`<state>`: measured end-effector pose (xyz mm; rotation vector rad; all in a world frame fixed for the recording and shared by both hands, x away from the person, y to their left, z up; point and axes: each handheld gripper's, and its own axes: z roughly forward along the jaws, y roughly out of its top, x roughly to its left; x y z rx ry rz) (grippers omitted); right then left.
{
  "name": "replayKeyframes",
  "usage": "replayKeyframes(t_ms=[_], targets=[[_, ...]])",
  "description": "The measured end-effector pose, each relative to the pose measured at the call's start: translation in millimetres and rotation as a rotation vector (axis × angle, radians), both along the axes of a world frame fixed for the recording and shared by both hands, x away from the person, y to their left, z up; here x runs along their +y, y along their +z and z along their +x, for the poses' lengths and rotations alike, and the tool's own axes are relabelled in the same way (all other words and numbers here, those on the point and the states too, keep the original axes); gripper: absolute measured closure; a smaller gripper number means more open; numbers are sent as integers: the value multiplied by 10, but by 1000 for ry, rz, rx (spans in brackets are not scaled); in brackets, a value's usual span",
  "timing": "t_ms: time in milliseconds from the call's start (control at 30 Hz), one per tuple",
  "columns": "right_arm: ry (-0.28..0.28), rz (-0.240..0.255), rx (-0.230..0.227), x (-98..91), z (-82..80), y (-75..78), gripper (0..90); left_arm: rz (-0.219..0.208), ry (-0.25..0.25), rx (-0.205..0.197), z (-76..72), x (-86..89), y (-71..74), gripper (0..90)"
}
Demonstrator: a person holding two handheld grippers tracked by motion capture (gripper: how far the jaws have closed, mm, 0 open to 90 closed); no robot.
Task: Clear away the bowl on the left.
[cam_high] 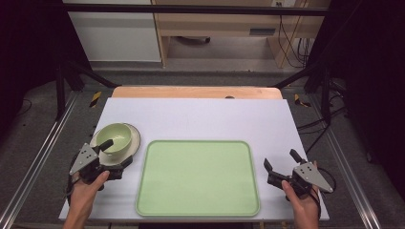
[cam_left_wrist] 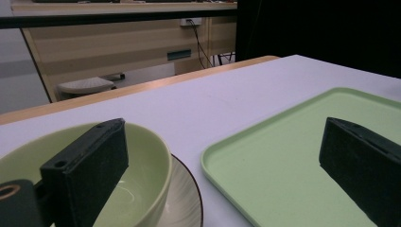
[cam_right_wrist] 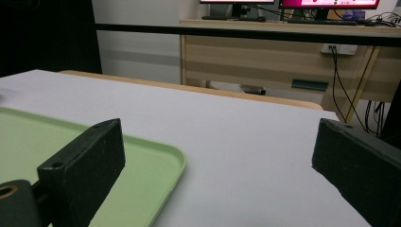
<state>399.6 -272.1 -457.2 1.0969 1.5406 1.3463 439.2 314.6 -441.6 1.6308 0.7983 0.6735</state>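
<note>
A light green bowl [cam_high: 114,136] sits on a cream plate [cam_high: 134,141] with a dark rim, at the table's left. Beside it lies a wide, bare green tray [cam_high: 198,177]. My left gripper [cam_high: 116,153] stands open at the bowl's near right side. In the left gripper view one jaw hangs over the bowl [cam_left_wrist: 146,165] and plate [cam_left_wrist: 187,198], the other over the tray's corner [cam_left_wrist: 293,156]; the left gripper [cam_left_wrist: 224,137] holds nothing. My right gripper [cam_high: 282,161] rests open just right of the tray. In its own view the right gripper [cam_right_wrist: 217,137] spans the tray edge [cam_right_wrist: 142,170] and bare table.
The white table top [cam_high: 200,119] stretches beyond the tray to a wooden far edge [cam_high: 196,92]. Metal rails and black frame posts flank both sides. A wooden desk with cables [cam_right_wrist: 283,56] stands farther back.
</note>
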Motion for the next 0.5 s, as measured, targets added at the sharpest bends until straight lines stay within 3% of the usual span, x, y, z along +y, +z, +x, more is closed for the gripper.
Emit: replayKeyframes(t_ms=[267, 467, 500], targets=[[-20, 3, 12, 2, 3, -9, 38, -30, 41, -7, 11, 24, 19, 23], [-21, 3, 12, 30, -6, 2, 38, -38, 62, -31, 25, 55, 116, 25], [-21, 6, 25, 31, -7, 0, 36, -33, 87, -42, 27, 62, 146, 29]])
